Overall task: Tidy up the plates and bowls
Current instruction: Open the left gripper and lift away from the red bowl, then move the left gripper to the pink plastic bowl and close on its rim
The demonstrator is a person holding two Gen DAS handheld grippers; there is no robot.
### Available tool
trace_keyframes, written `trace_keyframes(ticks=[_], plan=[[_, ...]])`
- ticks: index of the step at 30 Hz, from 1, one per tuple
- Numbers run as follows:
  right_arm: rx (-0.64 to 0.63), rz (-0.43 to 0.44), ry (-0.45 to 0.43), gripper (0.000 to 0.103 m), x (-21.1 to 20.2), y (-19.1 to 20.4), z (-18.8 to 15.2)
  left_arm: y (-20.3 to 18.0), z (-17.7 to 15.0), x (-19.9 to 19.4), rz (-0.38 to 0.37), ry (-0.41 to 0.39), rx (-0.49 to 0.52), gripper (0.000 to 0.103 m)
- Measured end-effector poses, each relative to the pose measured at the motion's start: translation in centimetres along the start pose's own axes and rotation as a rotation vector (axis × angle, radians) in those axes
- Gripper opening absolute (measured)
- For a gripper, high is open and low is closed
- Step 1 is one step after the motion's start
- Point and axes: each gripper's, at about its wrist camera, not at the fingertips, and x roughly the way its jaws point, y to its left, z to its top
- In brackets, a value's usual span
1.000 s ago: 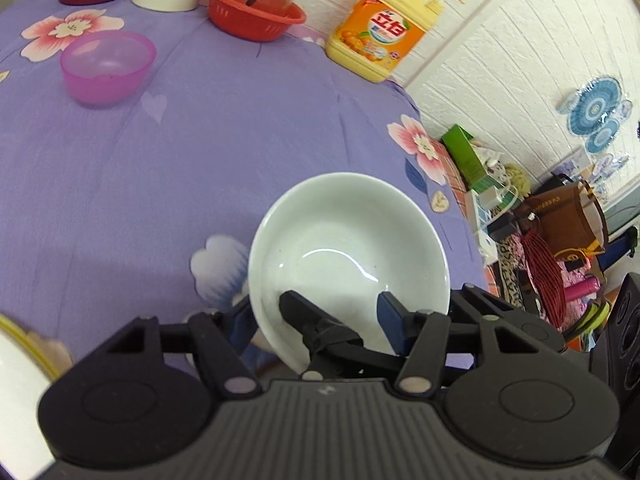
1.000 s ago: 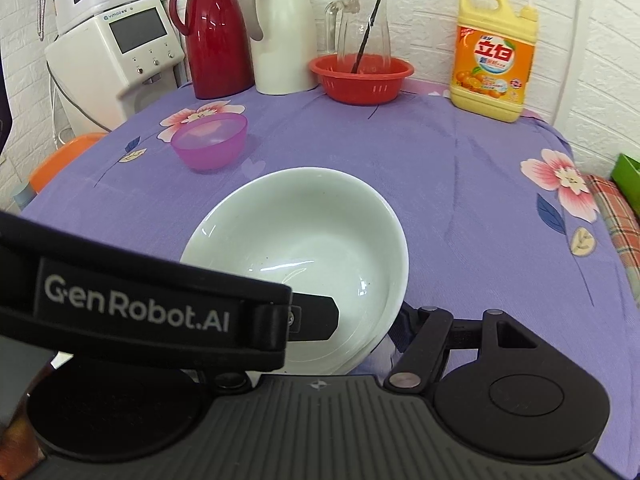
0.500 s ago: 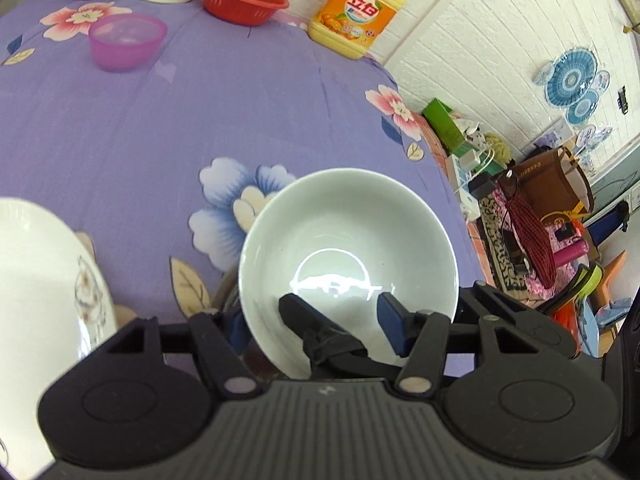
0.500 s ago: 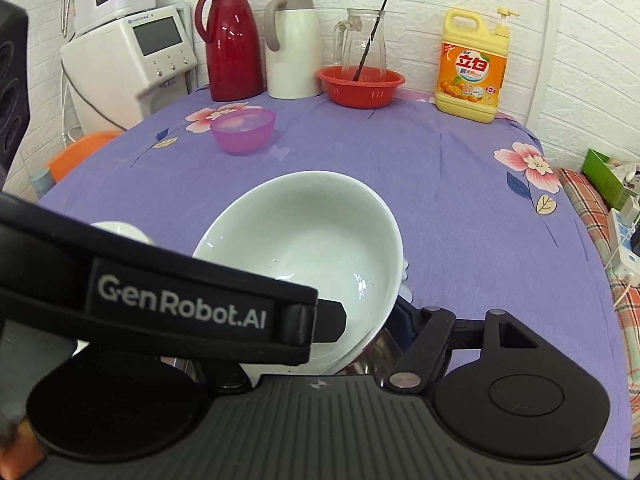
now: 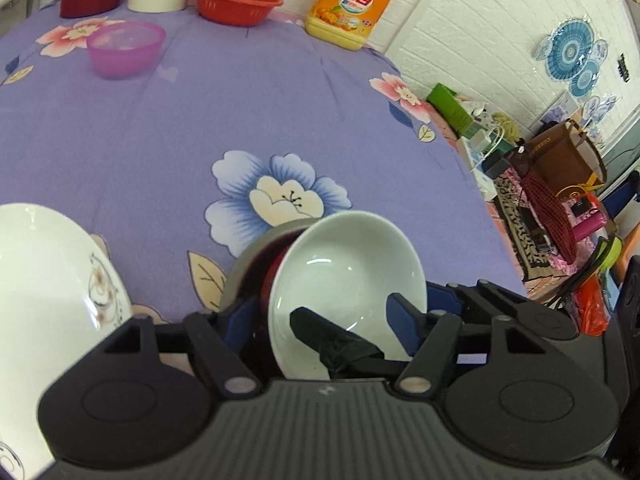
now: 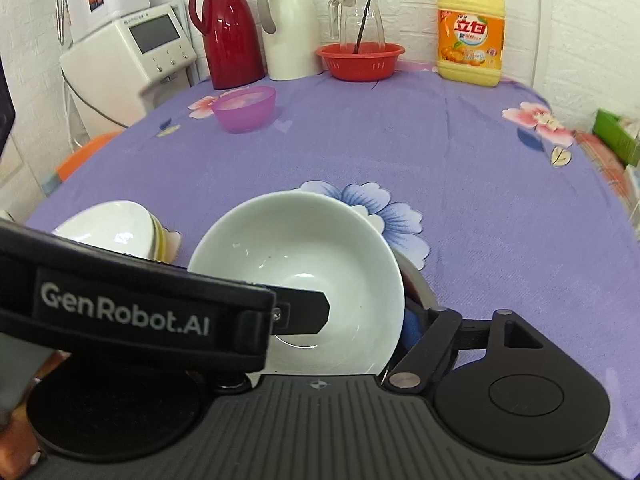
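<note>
A pale green bowl [image 5: 352,264] is tilted over a metal bowl [image 5: 248,260] with a dark red inside, near the table's front edge. My left gripper [image 5: 320,320] is open, its fingers either side of the green bowl, not pinching it. In the right wrist view my right gripper [image 6: 360,320] is shut on the green bowl's [image 6: 304,256] rim; its left finger is hidden behind the left gripper's strap. White plates [image 5: 44,280] are stacked to the left, also in the right wrist view [image 6: 116,228]. A pink bowl [image 6: 244,108] sits far back.
At the back stand a red thermos [image 6: 226,28], a white thermos [image 6: 288,28], a red basket [image 6: 360,60] with a glass jug, and a yellow detergent bottle [image 6: 470,40]. A white appliance [image 6: 132,56] is at the far left. The table edge drops off on the right.
Both grippers moved back toward the front of the table with the green bowl. The metal bowl and the stacked plates came into view, and the green bowl now tilts over the metal bowl.
</note>
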Motion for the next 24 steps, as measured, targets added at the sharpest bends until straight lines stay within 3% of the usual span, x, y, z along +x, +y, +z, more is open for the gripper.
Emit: trace_keyframes(ticks=[3,10,13,19,24], plan=[[0.01,0.001,-0.032,0.103,-0.8,-0.2,0.2,0.0,0.4,-1.1,-0.009,-0.035,0.018,0.081],[0.002,-0.026,-0.112,0.103,-3.2,-0.5,1.2,0.5,1.9,-4.5,-0.01,-0.129,0.048,0.09],[-0.006,-0.026,-0.126,0.103,-3.7,-0.6,1.3,1.8,2.4,-4.9,0.026,-0.142,0.056,0.093],[0.044,-0.085,-0.13,0.103,-2.0,-2.3,2.6,4.7,3.4,-3.7,0.074,-0.142,0.003,0.093],[0.078,-0.09,-0.092,0.103,0.6,-2.9,3.4,4.3,4.2,-0.6,0.088,-0.117,0.005,0.093]])
